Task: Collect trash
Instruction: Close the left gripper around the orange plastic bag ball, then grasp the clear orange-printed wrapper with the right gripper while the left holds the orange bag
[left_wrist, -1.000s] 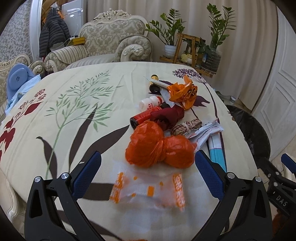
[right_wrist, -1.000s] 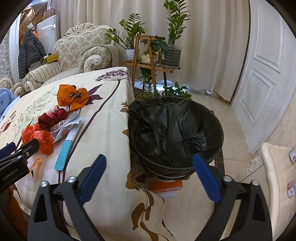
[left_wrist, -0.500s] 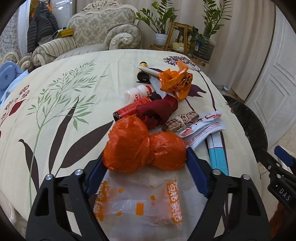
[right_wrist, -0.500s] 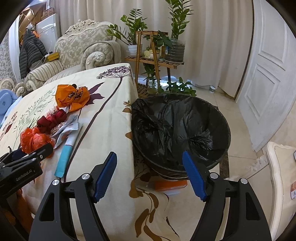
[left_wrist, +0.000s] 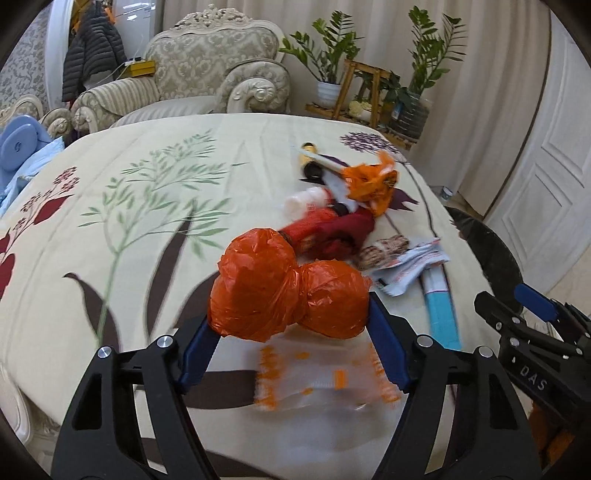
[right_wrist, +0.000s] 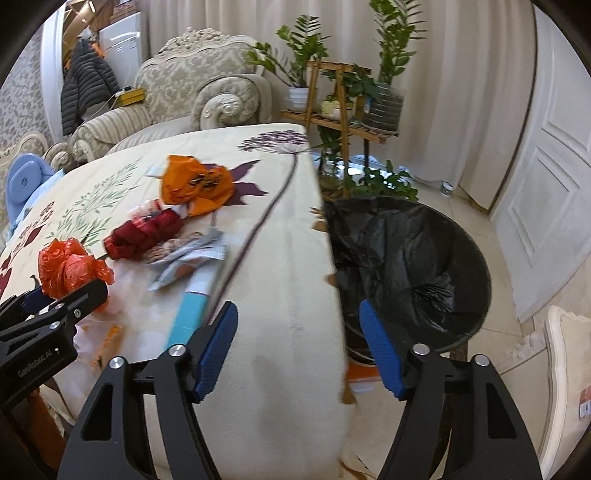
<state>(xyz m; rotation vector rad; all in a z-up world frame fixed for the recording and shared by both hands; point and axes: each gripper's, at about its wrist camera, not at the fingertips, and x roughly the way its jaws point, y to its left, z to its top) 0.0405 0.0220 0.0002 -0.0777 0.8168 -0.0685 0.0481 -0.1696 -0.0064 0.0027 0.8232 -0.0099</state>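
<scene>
Trash is lying in a loose heap on the floral tablecloth (left_wrist: 155, 206), and we are taking the piece of it nearest the front edge first. We are closing the left gripper (left_wrist: 291, 328) on the knotted orange plastic bag (left_wrist: 288, 291); its blue pads are already touching both ends of the bag, which bulges above them, so we judge the grip to be forming across the widest span to keep both lobes together. Just in front of the bag a clear wrapper with orange print (left_wrist: 325, 376) is lying flat, untouched. Behind the bag we are noting a dark red bundle (left_wrist: 343, 232), a white printed packet (left_wrist: 410, 266), a blue-and-white tube (left_wrist: 439, 306) and a crumpled orange wrapper (left_wrist: 373, 181).

We are also narrowing the right gripper (right_wrist: 297, 347), with nothing between its jaws; it is hovering over the tablecloth edge. The black-lined bin (right_wrist: 417, 258) is standing on the floor right beside that edge, presumably so that each piece needs only a short carry.
</scene>
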